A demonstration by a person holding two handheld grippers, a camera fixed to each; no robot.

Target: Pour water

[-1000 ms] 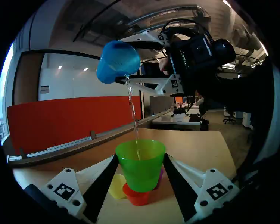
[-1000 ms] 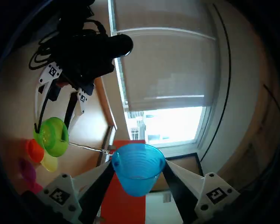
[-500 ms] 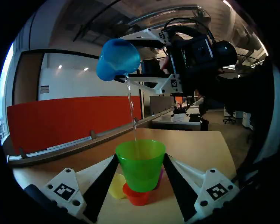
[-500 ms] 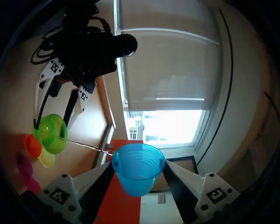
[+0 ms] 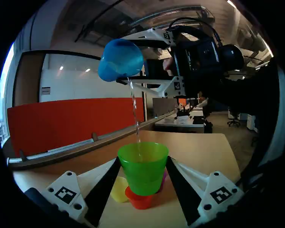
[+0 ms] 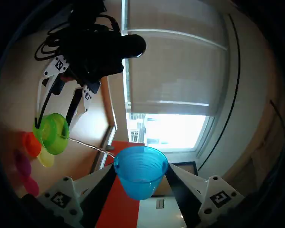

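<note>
Above the green cup (image 5: 143,169) pinched by left fingers (image 5: 104,184), right fingers (image 6: 100,186) pinch a tipped blue cup (image 6: 140,178).

No legible text or labels.

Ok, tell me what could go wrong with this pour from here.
1. The water stream is thin and falls a long way from the tilted blue cup into the green cup. A small wobble of either cup could send it past the rim onto the table.
2. The green cup is held only between the left fingers. Added water weight might make it slip, spilling over the yellow cup and orange cup near it.
</note>
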